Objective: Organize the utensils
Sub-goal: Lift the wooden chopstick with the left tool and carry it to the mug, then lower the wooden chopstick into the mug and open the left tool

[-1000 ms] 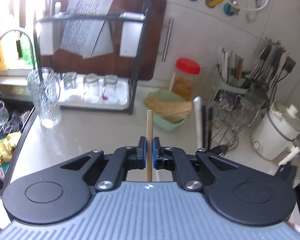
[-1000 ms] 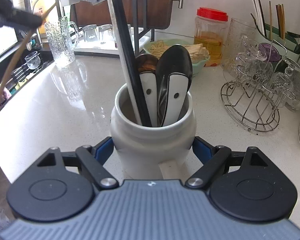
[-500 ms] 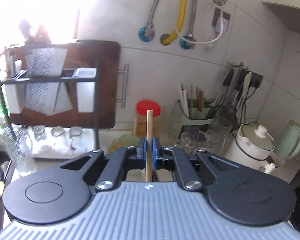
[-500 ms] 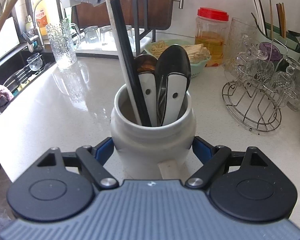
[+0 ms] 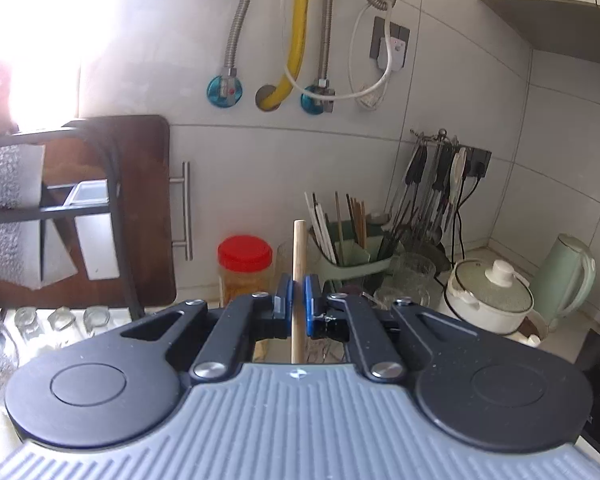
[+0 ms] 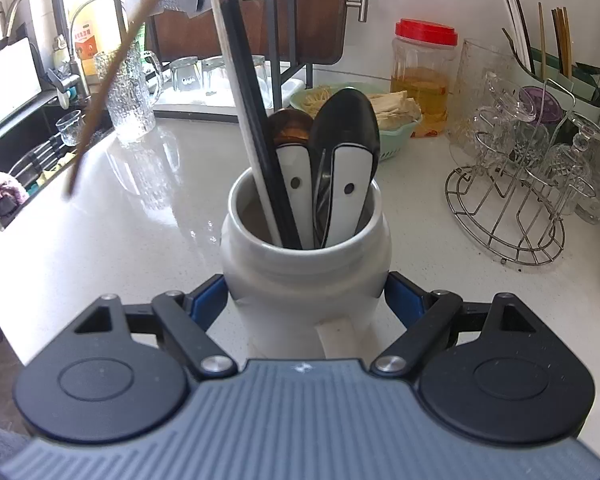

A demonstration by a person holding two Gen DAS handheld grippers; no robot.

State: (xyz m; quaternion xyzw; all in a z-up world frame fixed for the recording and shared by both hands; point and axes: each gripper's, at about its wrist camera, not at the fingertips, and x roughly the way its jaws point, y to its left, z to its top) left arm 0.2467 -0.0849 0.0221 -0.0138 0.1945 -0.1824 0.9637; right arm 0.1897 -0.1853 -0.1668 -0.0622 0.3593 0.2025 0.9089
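Note:
My left gripper (image 5: pixel 296 300) is shut on a pale wooden chopstick (image 5: pixel 299 256), which stands upright between the blue pads, high above the counter and facing the tiled wall. In the right wrist view the same chopstick (image 6: pixel 112 76) hangs slanted in the air at the upper left, its tip over the counter edge. My right gripper (image 6: pixel 307 300) is shut on a white ceramic jar (image 6: pixel 300 264) standing on the counter. The jar holds long black and white sticks (image 6: pixel 248 100), a brown spoon (image 6: pixel 290 128) and a black spoon with a white handle (image 6: pixel 348 152).
A wire rack of glasses (image 6: pixel 512 200) stands right of the jar. A green basket (image 6: pixel 384 120) and a red-lidded jar (image 6: pixel 424 68) sit behind. A glass mug (image 6: pixel 130 92) and the sink (image 6: pixel 28 160) lie left. A green chopstick caddy (image 5: pixel 348 256), pot (image 5: pixel 488 296) and kettle (image 5: pixel 568 276) line the wall.
My left gripper has risen and tipped upward with the chopstick, so its view went from the counter to the wall. In the right view the chopstick swung higher. The right gripper stayed put.

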